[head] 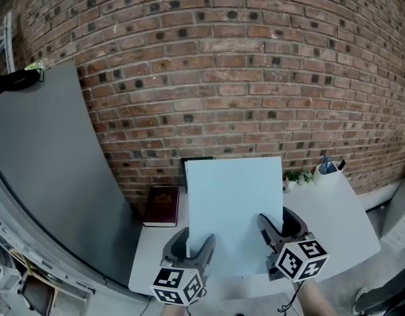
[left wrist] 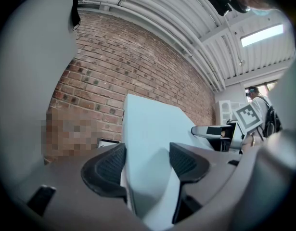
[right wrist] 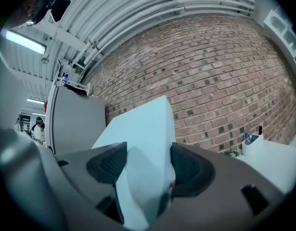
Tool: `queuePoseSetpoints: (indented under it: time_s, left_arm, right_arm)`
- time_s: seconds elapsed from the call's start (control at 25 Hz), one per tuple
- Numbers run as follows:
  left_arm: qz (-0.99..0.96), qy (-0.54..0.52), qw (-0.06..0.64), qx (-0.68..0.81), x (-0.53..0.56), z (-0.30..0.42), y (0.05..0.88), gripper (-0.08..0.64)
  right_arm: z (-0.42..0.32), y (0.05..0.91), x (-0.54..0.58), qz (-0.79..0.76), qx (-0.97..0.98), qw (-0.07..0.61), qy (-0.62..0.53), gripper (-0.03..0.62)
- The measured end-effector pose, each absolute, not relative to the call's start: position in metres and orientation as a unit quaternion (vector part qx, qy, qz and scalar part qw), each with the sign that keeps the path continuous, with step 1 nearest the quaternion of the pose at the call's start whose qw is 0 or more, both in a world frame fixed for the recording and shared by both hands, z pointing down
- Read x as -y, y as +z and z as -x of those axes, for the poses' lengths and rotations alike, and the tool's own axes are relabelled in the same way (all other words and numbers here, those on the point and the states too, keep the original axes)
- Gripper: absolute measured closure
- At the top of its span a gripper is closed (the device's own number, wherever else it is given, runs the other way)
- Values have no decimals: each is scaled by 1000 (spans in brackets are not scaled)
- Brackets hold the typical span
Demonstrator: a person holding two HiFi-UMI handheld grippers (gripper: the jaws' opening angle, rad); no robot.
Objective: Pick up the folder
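A pale blue folder hangs tilted over the white table, gripped at its near edge from both sides. My left gripper is shut on the folder's near left corner. In the left gripper view the folder fills the gap between the pads of that gripper. My right gripper holds the near right part with its jaws wide. The right gripper view shows this gripper with both pads against the bowed folder.
A dark red book lies at the table's left. A white cup with pens and a small plant stand at the back right by the brick wall. A tall grey panel stands at the left.
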State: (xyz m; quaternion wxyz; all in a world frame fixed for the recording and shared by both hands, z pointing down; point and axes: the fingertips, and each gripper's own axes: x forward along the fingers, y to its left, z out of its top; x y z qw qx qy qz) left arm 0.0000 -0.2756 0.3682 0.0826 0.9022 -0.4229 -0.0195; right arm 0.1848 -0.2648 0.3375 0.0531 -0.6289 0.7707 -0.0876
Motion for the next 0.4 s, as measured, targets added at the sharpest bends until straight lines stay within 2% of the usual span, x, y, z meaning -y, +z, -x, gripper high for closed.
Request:
queuePoseSetpoints:
  time_s: [0.4]
  left_arm:
    - [-901,-17,81,427,266,-1,367,272]
  right_arm:
    - [-187,338,256,627,-772,55,-89,304]
